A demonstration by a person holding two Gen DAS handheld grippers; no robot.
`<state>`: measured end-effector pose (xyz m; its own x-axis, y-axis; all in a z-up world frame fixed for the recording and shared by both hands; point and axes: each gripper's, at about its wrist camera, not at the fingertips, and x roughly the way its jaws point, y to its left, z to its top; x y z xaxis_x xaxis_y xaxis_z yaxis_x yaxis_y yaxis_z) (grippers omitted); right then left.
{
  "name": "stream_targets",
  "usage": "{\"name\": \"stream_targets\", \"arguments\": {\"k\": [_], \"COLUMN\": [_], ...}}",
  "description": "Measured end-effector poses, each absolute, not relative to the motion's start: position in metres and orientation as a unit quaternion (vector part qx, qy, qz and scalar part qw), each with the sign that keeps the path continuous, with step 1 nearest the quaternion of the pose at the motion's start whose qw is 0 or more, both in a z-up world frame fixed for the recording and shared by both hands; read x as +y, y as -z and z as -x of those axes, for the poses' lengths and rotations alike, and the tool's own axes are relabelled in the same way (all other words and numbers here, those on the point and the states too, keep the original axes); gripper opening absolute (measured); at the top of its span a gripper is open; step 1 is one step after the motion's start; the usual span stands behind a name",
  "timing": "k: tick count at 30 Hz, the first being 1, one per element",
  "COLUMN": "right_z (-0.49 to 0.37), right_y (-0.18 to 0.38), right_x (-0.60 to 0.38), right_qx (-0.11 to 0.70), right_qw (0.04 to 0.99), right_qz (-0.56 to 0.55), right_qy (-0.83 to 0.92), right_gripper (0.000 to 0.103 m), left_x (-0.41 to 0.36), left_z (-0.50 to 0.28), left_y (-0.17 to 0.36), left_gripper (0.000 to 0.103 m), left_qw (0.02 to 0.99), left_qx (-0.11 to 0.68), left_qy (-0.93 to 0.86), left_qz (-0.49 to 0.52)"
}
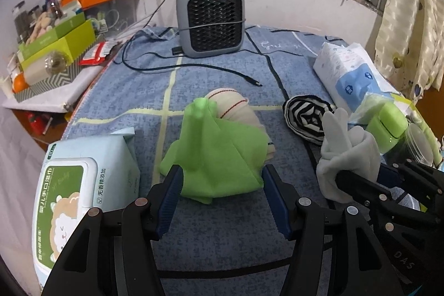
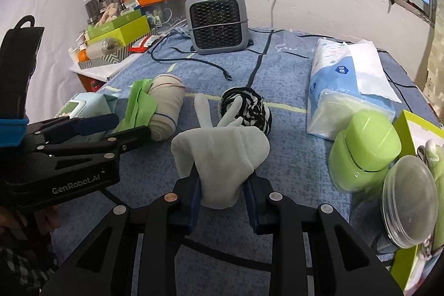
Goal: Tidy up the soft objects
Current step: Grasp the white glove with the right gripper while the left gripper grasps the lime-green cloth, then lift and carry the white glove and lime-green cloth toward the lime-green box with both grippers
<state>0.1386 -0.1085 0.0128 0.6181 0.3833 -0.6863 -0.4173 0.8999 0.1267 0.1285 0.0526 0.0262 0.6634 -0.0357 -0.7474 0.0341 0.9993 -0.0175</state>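
A crumpled green cloth (image 1: 213,157) rises in a peak off the blue bedcover, bunched between the pads of my left gripper (image 1: 220,176), which is shut on it. Seen from the right wrist, the left gripper (image 2: 125,126) pinches the green cloth (image 2: 138,101) from the side. Just behind it lies a beige bandage roll (image 1: 236,104). My right gripper (image 2: 222,182) is shut on a white knit glove (image 2: 222,154), whose fingers point away from me. A rolled black-and-white striped sock (image 2: 249,107) sits beyond the glove. The right gripper (image 1: 369,171) also shows at the left wrist view's right edge.
A grey fan heater (image 1: 211,18) stands at the back, its black cable (image 1: 222,71) trailing across the cover. A wet-wipes pack (image 1: 72,199) is at the left; at the right are a tissue pack (image 2: 347,85), a green lidded box (image 2: 366,151) and a clear tub (image 2: 408,204).
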Motion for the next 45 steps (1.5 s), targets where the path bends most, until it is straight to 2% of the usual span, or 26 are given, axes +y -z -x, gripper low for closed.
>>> {"name": "stream_targets", "arguments": {"k": [3, 5, 7, 9, 11, 14, 45], "right_z": [-0.139, -0.138, -0.137, -0.137, -0.137, -0.137, -0.112], "right_y": [-0.013, -0.012, -0.012, -0.012, -0.012, -0.013, -0.028], "right_x": [-0.109, -0.11, -0.11, -0.11, -0.11, -0.109, -0.127], "right_qx": [0.376, 0.376, 0.375, 0.375, 0.375, 0.376, 0.357], "right_qw": [0.899, 0.899, 0.899, 0.899, 0.899, 0.899, 0.91], "right_qz": [0.02, 0.019, 0.018, 0.019, 0.018, 0.02, 0.011], "right_qy": [-0.224, -0.224, -0.224, -0.224, -0.224, -0.224, -0.21], "right_gripper": [0.029, 0.029, 0.029, 0.029, 0.029, 0.029, 0.029], "left_x": [0.054, 0.055, 0.055, 0.053, 0.053, 0.055, 0.034], "left_z": [-0.128, -0.129, -0.13, -0.129, -0.128, -0.126, -0.074], "left_y": [-0.027, -0.025, -0.023, -0.023, -0.024, -0.025, -0.054], "left_gripper": [0.055, 0.028, 0.017, 0.016, 0.007, 0.004, 0.004], "left_qw": [0.914, 0.912, 0.908, 0.909, 0.91, 0.912, 0.929], "left_qx": [0.406, 0.41, 0.417, 0.415, 0.412, 0.409, 0.366], "left_qy": [0.018, 0.022, 0.038, 0.036, 0.036, 0.033, 0.055], "left_qz": [0.003, 0.007, 0.019, 0.012, 0.015, 0.019, 0.001]}}
